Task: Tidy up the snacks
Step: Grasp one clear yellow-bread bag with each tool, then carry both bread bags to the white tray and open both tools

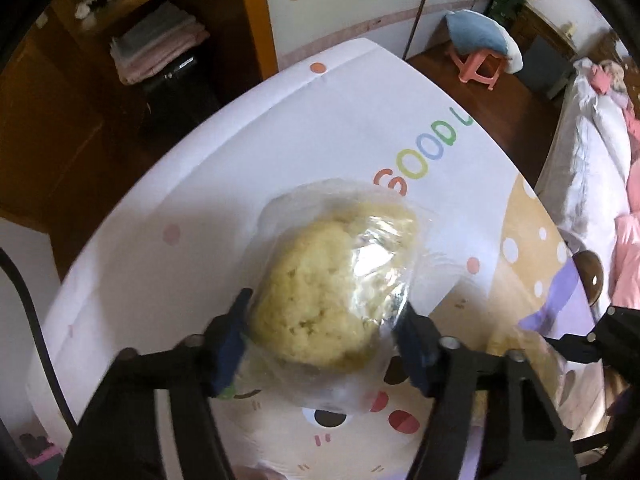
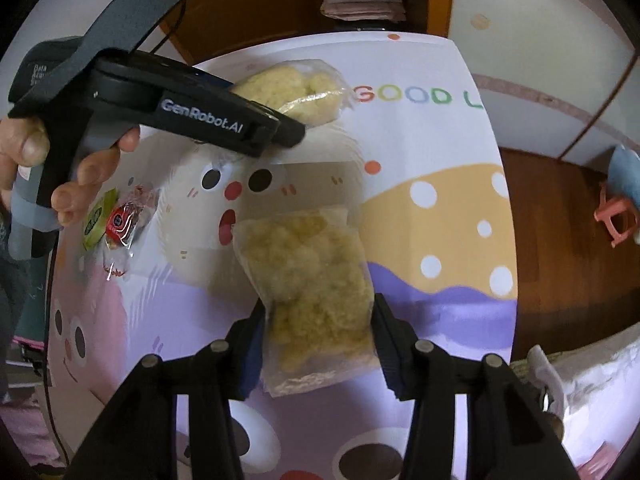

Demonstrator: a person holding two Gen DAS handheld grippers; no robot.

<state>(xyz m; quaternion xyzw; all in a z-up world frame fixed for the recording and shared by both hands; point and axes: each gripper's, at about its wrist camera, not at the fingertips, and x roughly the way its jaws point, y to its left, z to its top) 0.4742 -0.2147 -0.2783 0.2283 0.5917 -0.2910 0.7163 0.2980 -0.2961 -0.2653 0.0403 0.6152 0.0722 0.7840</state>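
Observation:
My left gripper [image 1: 324, 320] is shut on a clear bag of yellow puffed snack [image 1: 332, 284] and holds it above the cartoon-print table cover [image 1: 248, 160]. The same bag [image 2: 296, 94] and the left gripper's body show in the right wrist view at upper left. My right gripper [image 2: 318, 328] is shut on a second clear bag of yellow snack [image 2: 316, 280], which lies on or just above the cover [image 2: 440, 208]. Two small wrapped snacks, one green [image 2: 96, 216] and one red [image 2: 122, 222], lie on the cover at the left, under the hand.
A dark wooden shelf with folded cloths [image 1: 156, 48] stands behind the table. A pink stool with a blue cushion [image 1: 480, 56] stands on the wooden floor at the right. A bed with pink and white bedding [image 1: 600, 160] lies along the right edge.

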